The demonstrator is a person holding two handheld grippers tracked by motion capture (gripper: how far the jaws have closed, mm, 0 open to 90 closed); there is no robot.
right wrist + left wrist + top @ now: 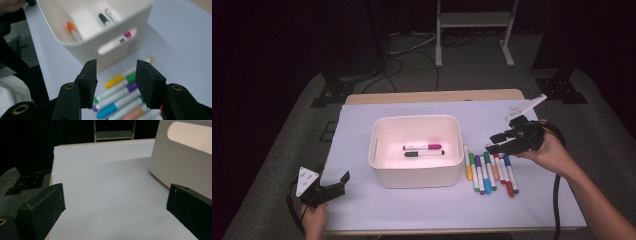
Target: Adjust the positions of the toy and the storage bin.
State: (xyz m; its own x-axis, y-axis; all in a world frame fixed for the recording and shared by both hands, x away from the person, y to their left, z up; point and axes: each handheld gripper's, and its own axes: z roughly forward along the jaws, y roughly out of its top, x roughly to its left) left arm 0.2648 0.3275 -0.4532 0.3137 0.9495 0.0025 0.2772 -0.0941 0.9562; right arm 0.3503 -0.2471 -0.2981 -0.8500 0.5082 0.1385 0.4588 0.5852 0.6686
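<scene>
1. The job looks like putting the markers (490,172) into the bin (416,176). The markers are lying in a row on the bench (362,210), just beside the bin at its 3 o'clock side.
2. The bin is sitting in the middle of the white sheet. A pink marker (422,147) and a black marker (424,153) are lying inside it. The right gripper view also shows an orange marker (72,30) in there.
3. The right tongs (499,142) are hanging over the row with the jaws partly open and nothing between them.
4. The left tongs (337,186) are resting at the bin's 8 o'clock with the jaws wide and empty.
5. To do the next grab well, I think the right tongs should be coming straight down over one marker only. The yellow one (468,166) is nearest the bin, so it is an easy pick.
6. The markers are touching each other, so the jaws should be slipping in carefully and pinching the middle of the barrel.
7. A grab near one end may be tipping the marker.
</scene>
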